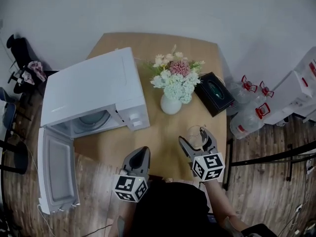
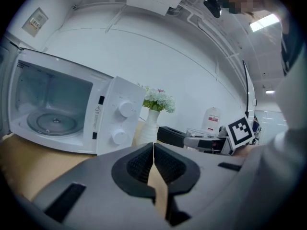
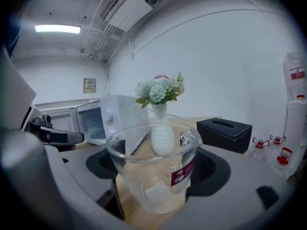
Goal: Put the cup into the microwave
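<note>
A clear glass cup (image 1: 197, 134) with a red label stands between the jaws of my right gripper (image 1: 196, 137) near the table's front right; the pads press both its sides, so the gripper is shut on it. The right gripper view shows the cup (image 3: 153, 171) filling the gap of the gripper (image 3: 156, 178). The white microwave (image 1: 94, 90) stands on the table's left with its door (image 1: 57, 169) swung fully open; its cavity and glass turntable (image 2: 53, 123) hold nothing. My left gripper (image 1: 143, 152) hovers at the table's front edge, shut on nothing (image 2: 153, 150).
A white vase of flowers (image 1: 171, 104) stands mid-table between the cup and the microwave. A black tissue box (image 1: 214, 94) lies at the right edge of the wooden table (image 1: 158, 142). Large water bottles (image 1: 247, 120) sit on the floor to the right.
</note>
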Motion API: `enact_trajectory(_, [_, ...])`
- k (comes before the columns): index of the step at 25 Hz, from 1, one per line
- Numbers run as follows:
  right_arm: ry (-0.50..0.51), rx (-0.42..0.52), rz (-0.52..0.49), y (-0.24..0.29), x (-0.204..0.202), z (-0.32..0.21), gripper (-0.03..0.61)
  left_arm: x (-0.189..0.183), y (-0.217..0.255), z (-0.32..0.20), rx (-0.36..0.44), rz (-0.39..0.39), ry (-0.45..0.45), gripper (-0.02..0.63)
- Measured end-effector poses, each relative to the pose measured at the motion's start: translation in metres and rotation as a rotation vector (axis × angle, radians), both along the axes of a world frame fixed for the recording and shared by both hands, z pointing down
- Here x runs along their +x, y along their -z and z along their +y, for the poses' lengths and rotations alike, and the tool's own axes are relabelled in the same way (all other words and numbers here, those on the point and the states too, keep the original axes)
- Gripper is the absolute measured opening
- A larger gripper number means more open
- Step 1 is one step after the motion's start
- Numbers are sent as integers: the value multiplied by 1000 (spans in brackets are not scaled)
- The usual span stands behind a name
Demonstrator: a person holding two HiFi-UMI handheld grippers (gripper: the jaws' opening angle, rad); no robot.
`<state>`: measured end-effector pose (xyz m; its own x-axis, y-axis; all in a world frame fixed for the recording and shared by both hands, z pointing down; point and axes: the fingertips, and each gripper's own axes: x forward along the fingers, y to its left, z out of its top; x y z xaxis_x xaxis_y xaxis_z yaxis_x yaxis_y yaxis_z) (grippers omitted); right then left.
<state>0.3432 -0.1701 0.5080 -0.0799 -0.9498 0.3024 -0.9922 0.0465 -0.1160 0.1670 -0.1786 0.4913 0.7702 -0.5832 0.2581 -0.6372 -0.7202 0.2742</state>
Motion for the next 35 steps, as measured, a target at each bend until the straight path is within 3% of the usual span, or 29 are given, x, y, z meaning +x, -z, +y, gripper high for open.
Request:
enact_trajectory(14, [212,12,36,6,-76,-24,383,-56,-1,-13,-10,15,171,6])
enact_trajectory(25, [333,3,-1,3,-148,-43,383,-120,0,-20,-8,-10,302,6])
enact_trajectory(35, [394,-14,-4,3,-199,-55,383,-165,3,-33,-30,-30,343,6])
